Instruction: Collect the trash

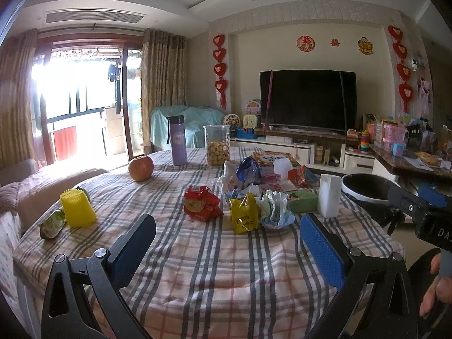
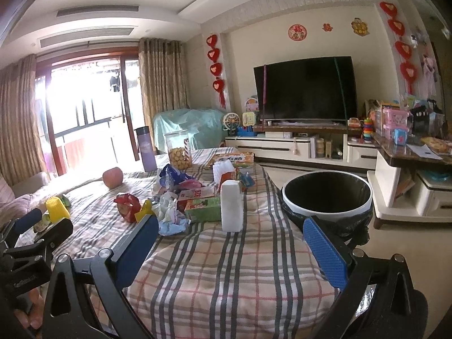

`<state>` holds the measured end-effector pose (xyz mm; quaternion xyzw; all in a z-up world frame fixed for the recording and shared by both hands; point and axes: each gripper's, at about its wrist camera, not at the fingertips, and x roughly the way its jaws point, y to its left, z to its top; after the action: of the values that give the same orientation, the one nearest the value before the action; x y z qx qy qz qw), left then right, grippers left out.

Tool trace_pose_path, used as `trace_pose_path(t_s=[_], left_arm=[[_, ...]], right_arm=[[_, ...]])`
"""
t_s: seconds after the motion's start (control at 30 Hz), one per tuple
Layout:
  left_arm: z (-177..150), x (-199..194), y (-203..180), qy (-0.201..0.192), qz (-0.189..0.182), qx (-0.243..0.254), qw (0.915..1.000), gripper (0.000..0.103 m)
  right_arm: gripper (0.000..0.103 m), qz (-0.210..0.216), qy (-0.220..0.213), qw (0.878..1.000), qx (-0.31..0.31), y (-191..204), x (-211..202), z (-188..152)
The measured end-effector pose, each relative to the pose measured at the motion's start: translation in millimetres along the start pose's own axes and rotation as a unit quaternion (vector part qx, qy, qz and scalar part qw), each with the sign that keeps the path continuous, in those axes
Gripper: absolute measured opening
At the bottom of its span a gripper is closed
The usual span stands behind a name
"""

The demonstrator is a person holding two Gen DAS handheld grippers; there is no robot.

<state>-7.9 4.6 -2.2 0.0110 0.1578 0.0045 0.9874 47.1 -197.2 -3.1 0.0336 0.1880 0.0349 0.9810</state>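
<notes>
- Surface: table under a plaid cloth (image 1: pixel 214 268), running out ahead of both sets of fingers. Room behind it: dark TV (image 1: pixel 308 99) on a low white cabinet (image 2: pixel 285 147), red heart hangings on the wall, curtained balcony door (image 1: pixel 84 107) far left.
- Left gripper (image 1: pixel 227 247): fingers spread wide, nothing between them, above the near cloth.
- Right gripper (image 2: pixel 231 250): also spread wide and empty, above the near cloth.
- Trash pile sits ahead of the left fingers, ahead-left of the right ones: red snack wrapper (image 1: pixel 202 203), yellow wrapper (image 1: pixel 244 212), crumpled white-blue wrapper (image 1: pixel 275 209), blue foil bag (image 1: pixel 248 169). All touching or just beside each other.
- White block (image 2: pixel 232 206) upright just right of the pile, green box (image 2: pixel 203 209) against it.
- Bin (image 2: pixel 327 195): white rim, black liner, beyond the right gripper's right finger, off the table edge. Inside looks dark; contents cannot be told.
- Clear jar (image 1: pixel 217 145) far ahead, biscuits filling its lower part. Purple flask (image 1: pixel 177 139) just left of it, lid on.
- Apple (image 1: pixel 141 168) and yellow ribbed cup (image 1: pixel 77 209) lie ahead-left of the left finger; cup is on its side.
</notes>
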Motion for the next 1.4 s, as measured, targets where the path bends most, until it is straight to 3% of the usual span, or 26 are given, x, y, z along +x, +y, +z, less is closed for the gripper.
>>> trace_pose_path(t_s=[1.4], left_arm=[[-1.4,8.6,2.2,0.014,0.016,-0.001,0.9998,0.103]], right_arm=[[0.103,0.009,0.010,1.000,0.014,3.3,-0.3,-4.1]])
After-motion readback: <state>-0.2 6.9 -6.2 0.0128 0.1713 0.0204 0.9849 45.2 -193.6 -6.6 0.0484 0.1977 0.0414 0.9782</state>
